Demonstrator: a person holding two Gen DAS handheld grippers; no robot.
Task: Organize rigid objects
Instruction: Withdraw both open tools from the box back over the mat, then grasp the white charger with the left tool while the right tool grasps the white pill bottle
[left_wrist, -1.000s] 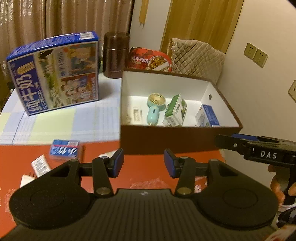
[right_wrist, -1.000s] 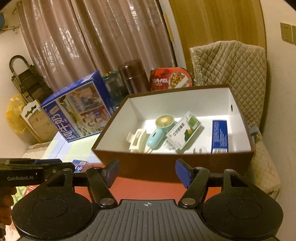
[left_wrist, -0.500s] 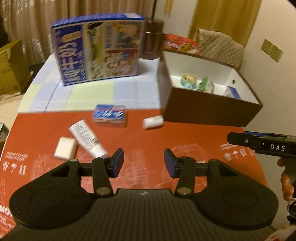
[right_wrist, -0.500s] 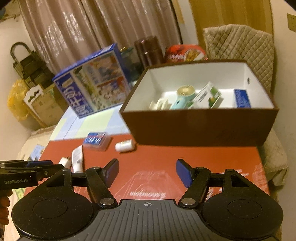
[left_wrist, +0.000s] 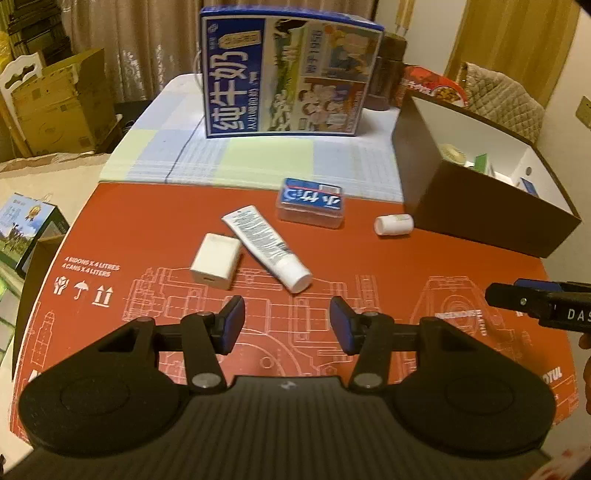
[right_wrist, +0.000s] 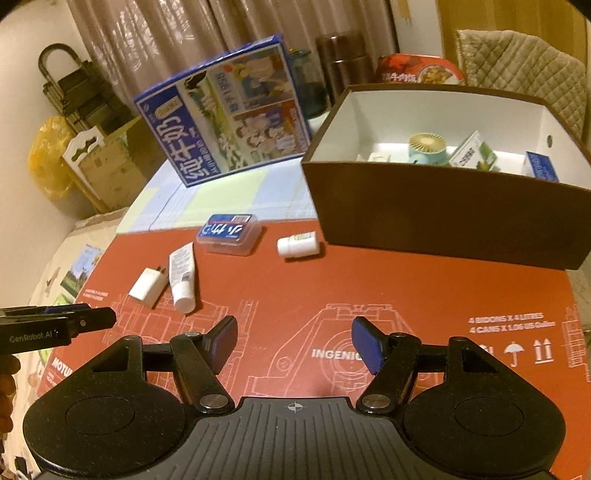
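On the red mat lie a white charger block, a white tube, a clear case with a blue label and a small white bottle. They also show in the right wrist view: the charger, the tube, the case, the bottle. The brown box with a white inside holds a small fan and cartons. My left gripper is open and empty, just short of the tube. My right gripper is open and empty above the mat.
A large blue milk carton box stands at the back on a checked cloth. A brown flask and a red food bowl stand behind the brown box. Cardboard boxes sit on the floor at the left.
Both grippers have pulled back from the brown box and swung left. The loose items on the red mat have come into view. Both stay open.
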